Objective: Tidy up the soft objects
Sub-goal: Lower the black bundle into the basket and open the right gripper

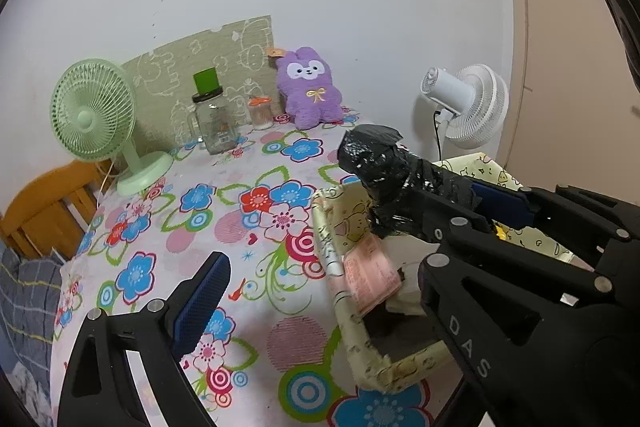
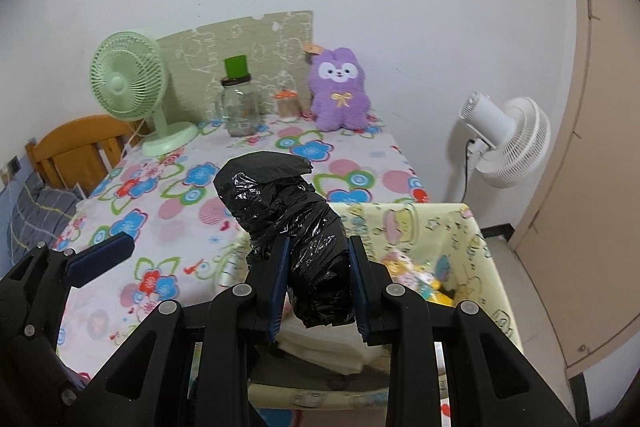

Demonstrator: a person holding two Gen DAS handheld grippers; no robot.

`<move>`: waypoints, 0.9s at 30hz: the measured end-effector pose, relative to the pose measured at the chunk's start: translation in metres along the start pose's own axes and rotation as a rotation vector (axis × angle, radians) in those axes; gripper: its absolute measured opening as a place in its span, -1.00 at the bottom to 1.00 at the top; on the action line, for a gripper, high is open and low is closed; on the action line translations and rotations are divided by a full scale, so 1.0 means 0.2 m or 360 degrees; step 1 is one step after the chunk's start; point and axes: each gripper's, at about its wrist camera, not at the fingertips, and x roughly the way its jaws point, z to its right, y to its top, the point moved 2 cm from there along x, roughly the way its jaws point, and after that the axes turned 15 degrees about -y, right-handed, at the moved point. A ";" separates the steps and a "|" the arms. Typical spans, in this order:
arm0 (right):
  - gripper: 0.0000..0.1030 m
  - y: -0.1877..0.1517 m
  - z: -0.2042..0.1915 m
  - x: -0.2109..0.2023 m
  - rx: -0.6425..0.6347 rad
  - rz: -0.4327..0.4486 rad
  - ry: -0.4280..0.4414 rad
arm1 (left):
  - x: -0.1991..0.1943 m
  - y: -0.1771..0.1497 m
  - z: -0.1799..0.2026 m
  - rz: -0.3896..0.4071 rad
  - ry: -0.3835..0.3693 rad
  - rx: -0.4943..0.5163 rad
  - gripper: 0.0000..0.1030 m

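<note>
My right gripper (image 2: pixel 318 277) is shut on a black plastic-wrapped roll (image 2: pixel 288 215) and holds it tilted above the yellow cartoon-print fabric basket (image 2: pixel 492 267). The roll (image 1: pixel 380 163) and the basket (image 1: pixel 340 283) also show in the left wrist view, with the right gripper (image 1: pixel 480 207) reaching in from the right. My left gripper (image 1: pixel 352 259) is open and empty just left of the basket. Its blue pad (image 2: pixel 100 259) shows in the right wrist view. Folded pink and white cloths (image 1: pixel 372 275) lie in the basket. A purple plush bunny (image 1: pixel 310 87) sits at the table's far edge against the wall.
A floral tablecloth (image 1: pixel 224 211) covers the table. A green fan (image 1: pixel 96 115), a glass jar with a green lid (image 1: pixel 212 115) and a small orange-capped jar (image 1: pixel 260 113) stand at the back. A white fan (image 1: pixel 468 103) stands off the table to the right. A wooden chair (image 1: pixel 44 211) is at the left.
</note>
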 end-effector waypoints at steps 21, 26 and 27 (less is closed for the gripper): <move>0.58 -0.06 0.10 0.02 0.0118 -0.0052 -0.0077 | -0.02 -0.03 -0.03 -0.0034 0.0001 -0.0020 0.91; 0.68 -0.05 0.06 -0.06 0.0111 -0.0008 -0.0099 | -0.12 -0.04 -0.10 0.0019 0.0023 -0.0065 0.92; 0.71 -0.05 0.05 -0.08 0.0109 0.0003 -0.0105 | -0.14 -0.04 -0.12 0.0032 0.0030 -0.0075 0.94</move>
